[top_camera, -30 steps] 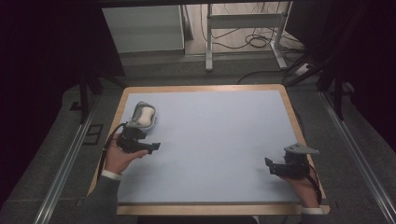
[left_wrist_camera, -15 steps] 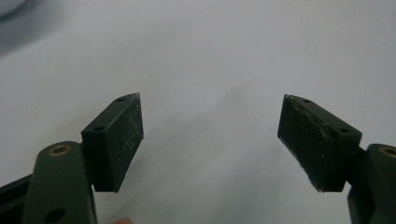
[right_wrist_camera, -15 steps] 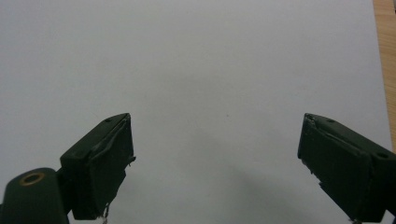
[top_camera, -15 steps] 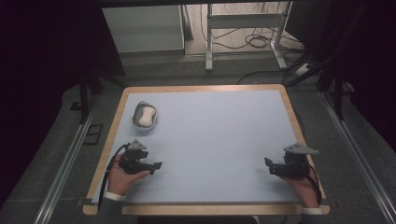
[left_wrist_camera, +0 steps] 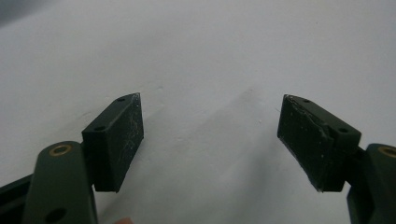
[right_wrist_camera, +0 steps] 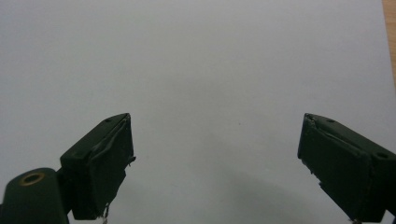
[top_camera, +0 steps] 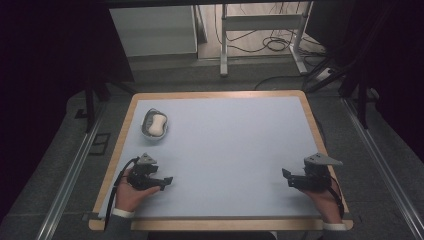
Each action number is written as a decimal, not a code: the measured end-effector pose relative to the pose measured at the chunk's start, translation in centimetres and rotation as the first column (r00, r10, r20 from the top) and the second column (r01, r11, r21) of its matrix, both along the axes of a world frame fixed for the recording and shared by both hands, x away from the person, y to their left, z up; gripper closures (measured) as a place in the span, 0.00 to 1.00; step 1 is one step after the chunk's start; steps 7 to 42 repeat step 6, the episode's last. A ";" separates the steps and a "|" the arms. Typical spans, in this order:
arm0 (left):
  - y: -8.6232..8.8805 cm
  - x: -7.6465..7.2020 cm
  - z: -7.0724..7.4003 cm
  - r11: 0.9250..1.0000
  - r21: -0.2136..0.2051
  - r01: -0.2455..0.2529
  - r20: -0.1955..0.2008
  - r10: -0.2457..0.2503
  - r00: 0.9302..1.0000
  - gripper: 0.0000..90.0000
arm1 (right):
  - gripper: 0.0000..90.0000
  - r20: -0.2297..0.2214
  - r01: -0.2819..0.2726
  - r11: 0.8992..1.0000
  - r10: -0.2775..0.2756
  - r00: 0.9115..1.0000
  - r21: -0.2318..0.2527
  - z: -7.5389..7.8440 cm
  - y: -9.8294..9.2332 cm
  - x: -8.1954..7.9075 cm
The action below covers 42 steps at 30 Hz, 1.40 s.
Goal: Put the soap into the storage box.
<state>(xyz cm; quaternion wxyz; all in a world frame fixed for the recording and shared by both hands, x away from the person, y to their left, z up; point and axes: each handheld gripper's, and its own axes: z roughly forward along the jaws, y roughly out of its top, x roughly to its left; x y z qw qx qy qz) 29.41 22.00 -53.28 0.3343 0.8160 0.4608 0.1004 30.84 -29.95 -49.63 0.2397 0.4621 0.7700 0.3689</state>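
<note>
We see the left gripper (top_camera: 167,181) and right gripper (top_camera: 286,177) resting low near the table's (top_camera: 230,145) front edge, both with jaws spread wide and empty. The soap dish (top_camera: 154,124) with its white soap bar (top_camera: 157,124) sits well apart at far left. Risk, we judge: a careless regrasp tips the dish, spilling the bar

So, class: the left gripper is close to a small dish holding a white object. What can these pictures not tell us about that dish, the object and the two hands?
- White object, high view: too small to tell what it is.
- Dish, high view: its material and its inside under the object, which covers it.
- Left hand, high view: forearm cut off by the bottom edge.
- Right hand, high view: partly covered by the right gripper.
</note>
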 end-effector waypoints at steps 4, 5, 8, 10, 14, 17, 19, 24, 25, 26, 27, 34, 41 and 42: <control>0.0 0.2 -0.1 1.000 -0.001 -0.001 -0.004 0.001 1.000 0.25 | 0.11 -0.002 0.006 1.000 -0.006 1.000 -0.003 -0.1 -0.2 -0.1; 0.0 0.2 -0.1 1.000 -0.001 -0.001 -0.004 0.001 1.000 0.25 | 0.11 -0.002 0.006 1.000 -0.006 1.000 -0.003 -0.1 -0.2 -0.1; 0.1 0.2 0.0 1.000 -0.002 0.002 -0.004 -0.002 1.000 0.25 | 0.11 -0.001 0.006 1.000 -0.006 1.000 -0.001 -0.1 -0.2 -0.1; 0.1 0.2 0.0 1.000 -0.002 0.002 -0.004 -0.002 1.000 0.25 | 0.11 -0.001 0.006 1.000 -0.006 1.000 -0.001 -0.1 -0.2 -0.1; 0.1 0.2 0.0 1.000 -0.002 0.002 -0.004 -0.002 1.000 0.25 | 0.11 -0.001 0.006 1.000 -0.006 1.000 -0.001 -0.1 -0.2 -0.1; 0.1 0.2 0.0 1.000 -0.002 0.002 -0.004 -0.002 1.000 0.25 | 0.11 -0.001 0.006 1.000 -0.006 1.000 -0.001 -0.1 -0.2 -0.1; 0.1 0.2 0.0 1.000 -0.002 0.002 -0.004 -0.002 1.000 0.25 | 0.11 -0.001 0.006 1.000 -0.006 1.000 -0.001 -0.1 -0.2 -0.1; 0.1 0.2 0.0 1.000 -0.002 0.002 -0.004 -0.002 1.000 0.25 | 0.11 -0.001 0.006 1.000 -0.006 1.000 -0.001 -0.1 -0.2 -0.1; 0.1 0.2 0.0 1.000 -0.002 0.002 -0.004 -0.002 1.000 0.25 | 0.11 -0.001 0.006 1.000 -0.006 1.000 -0.001 -0.1 -0.2 -0.1; 0.1 0.2 0.0 1.000 -0.002 0.002 -0.004 -0.002 1.000 0.25 | 0.11 -0.001 0.006 1.000 -0.006 1.000 -0.001 -0.1 -0.2 -0.1; 0.1 0.2 0.0 1.000 -0.002 0.002 -0.004 -0.002 1.000 0.25 | 0.11 -0.001 0.006 1.000 -0.006 1.000 -0.001 -0.1 -0.2 -0.1; 0.1 0.2 0.0 1.000 -0.002 0.002 -0.004 -0.002 1.000 0.25 | 0.11 -0.001 0.006 1.000 -0.006 1.000 -0.001 -0.1 -0.2 -0.1; 0.1 0.2 0.0 1.000 -0.002 0.002 -0.004 -0.002 1.000 0.25 | 0.11 -0.001 0.006 1.000 -0.006 1.000 -0.001 -0.1 -0.2 -0.1; 0.1 0.2 0.0 1.000 -0.002 0.002 -0.004 -0.002 1.000 0.25 | 0.11 -0.001 0.006 1.000 -0.006 1.000 -0.001 -0.1 -0.2 -0.1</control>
